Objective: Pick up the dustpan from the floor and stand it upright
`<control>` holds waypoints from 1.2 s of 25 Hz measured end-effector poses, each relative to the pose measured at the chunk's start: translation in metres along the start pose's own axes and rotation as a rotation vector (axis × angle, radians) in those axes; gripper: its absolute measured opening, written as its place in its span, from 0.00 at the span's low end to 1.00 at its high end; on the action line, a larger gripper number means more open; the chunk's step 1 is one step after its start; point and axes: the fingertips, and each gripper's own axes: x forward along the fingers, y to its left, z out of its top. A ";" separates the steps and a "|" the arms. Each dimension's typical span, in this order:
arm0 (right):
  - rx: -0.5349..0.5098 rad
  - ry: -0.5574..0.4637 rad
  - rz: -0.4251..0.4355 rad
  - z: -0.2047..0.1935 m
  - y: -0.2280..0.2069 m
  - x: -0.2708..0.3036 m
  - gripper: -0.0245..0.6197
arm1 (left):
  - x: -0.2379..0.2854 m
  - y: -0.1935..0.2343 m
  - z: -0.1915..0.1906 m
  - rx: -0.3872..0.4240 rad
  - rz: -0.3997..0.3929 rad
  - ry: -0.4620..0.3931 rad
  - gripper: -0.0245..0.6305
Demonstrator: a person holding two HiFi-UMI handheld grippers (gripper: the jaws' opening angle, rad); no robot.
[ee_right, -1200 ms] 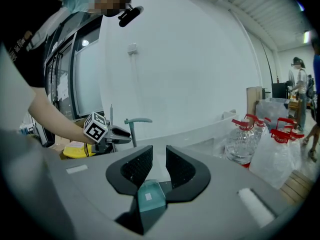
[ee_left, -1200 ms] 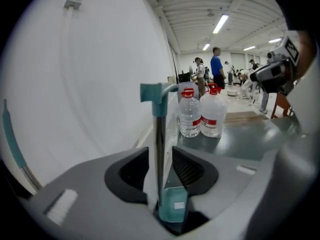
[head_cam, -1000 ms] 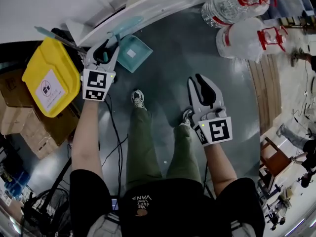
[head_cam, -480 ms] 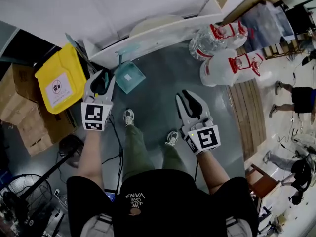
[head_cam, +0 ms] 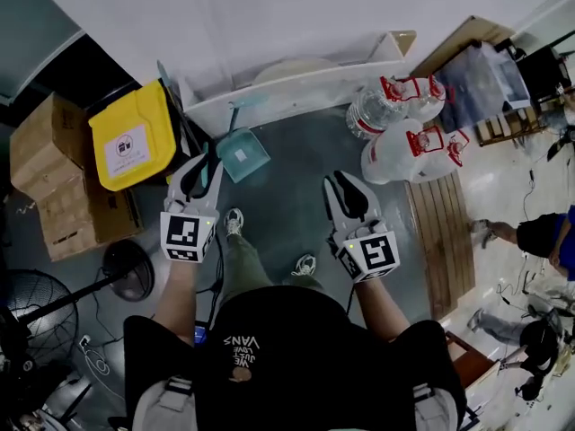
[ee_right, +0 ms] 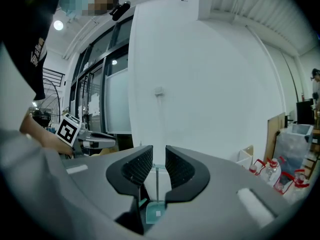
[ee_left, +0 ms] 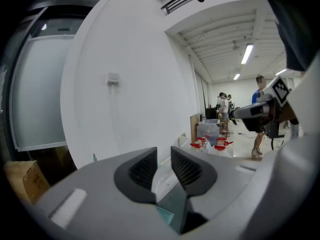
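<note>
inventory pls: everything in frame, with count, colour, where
dustpan: 1, teal, upright on the grey floor by the panel, ahead of both claws
panel: 1, white, long, lying along the wall
bin: 1, yellow lid, left of the dustpan
cardboard boxes: a stack, brown, far left
water jugs: several, clear with red handles, right of the dustpan
pallet: 1, wooden, on the floor at right
fan: 1, black, lower left
bystander: 1, blue top, right edge
shoes: 2, pale, person's own
left claw: 1, grey and black, jaws apart, just been closing slightly, nothing between them
right claw: 1, grey and black, jaws apart, empty
</note>
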 end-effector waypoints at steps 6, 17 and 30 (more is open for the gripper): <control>-0.005 -0.022 0.035 0.018 0.009 -0.019 0.14 | -0.035 -0.022 0.032 -0.044 0.007 -0.051 0.22; -0.021 -0.025 0.103 0.024 0.025 -0.038 0.04 | -0.078 -0.054 0.045 -0.098 0.036 -0.090 0.12; -0.019 0.008 0.136 0.014 0.035 -0.035 0.04 | -0.096 -0.067 0.052 -0.117 0.048 -0.133 0.12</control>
